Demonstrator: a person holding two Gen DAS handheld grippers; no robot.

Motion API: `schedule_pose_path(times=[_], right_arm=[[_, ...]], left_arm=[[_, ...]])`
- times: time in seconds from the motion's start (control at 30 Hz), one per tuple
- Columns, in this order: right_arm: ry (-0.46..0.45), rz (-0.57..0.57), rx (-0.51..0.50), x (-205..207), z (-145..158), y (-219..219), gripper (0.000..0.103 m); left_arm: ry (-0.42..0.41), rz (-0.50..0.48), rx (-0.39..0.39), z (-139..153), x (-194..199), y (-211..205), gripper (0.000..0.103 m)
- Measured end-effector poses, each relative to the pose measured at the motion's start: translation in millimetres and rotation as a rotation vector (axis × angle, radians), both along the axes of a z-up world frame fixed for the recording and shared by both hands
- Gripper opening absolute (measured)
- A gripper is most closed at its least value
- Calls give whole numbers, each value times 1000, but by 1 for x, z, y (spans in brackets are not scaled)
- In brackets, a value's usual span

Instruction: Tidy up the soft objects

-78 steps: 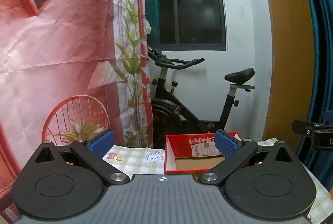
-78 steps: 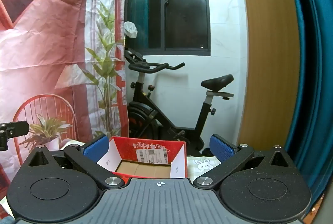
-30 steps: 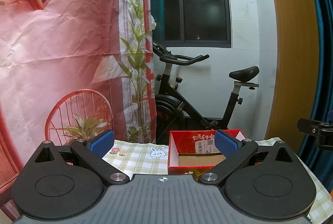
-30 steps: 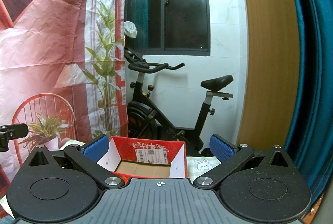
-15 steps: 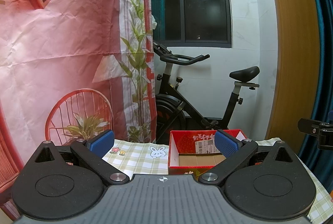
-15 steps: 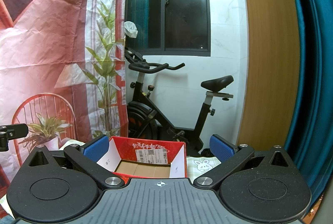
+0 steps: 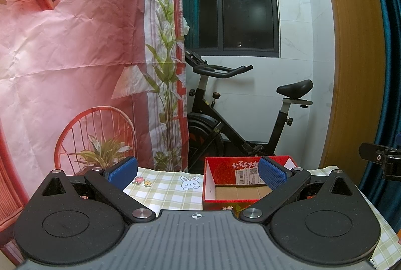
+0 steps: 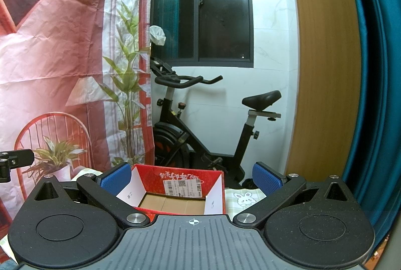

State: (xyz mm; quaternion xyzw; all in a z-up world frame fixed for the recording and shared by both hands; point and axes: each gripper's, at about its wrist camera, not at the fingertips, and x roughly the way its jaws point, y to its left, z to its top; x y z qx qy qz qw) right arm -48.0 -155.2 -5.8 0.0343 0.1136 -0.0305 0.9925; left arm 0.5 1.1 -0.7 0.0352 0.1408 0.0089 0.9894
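Left tool (image 7: 196, 172) stands wide open with nothing between its blue pads (image 7: 122, 167). Ahead of it and a little to its right sits a red cardboard box (image 7: 246, 184) with its top open, showing a bare brown bottom and a white shipping label on the far inner wall; the tool's right pad overlaps the box in this view. The box rests on a tabletop (image 7: 165, 191) covered with a green checked cloth printed with a rabbit and small flowers. No soft object shows in this view. Beyond the tabletop stands a black exercise bike (image 7: 233, 117), and to the tool's left hangs a red printed backdrop (image 7: 75, 44). At the far right edge a black part of the other tool (image 7: 381, 160) juts in.

Right tool (image 8: 191, 177) is likewise spread wide and holds nothing. The red cardboard box (image 8: 175, 191) lies straight ahead, between its pads (image 8: 265, 179), with the flaps raised and the inside empty as far as can be seen. The rabbit-print cloth of the tabletop (image 8: 244, 197) shows just to the right of the box. The exercise bike (image 8: 200, 124) stands behind, with a wooden panel (image 8: 323, 69) and a teal curtain (image 8: 376, 69) off to the right.
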Motion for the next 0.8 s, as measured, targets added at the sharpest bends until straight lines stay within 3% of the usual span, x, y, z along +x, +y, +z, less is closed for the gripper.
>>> schedule_pose_path(times=[0.4, 0.8], right_arm=[[-11, 16, 31, 1, -2, 0, 103], [-32, 77, 87, 6, -28, -7, 103]], left_arm=[[31, 1, -15, -7, 4, 4, 103], [91, 23, -25, -14, 14, 5, 103]])
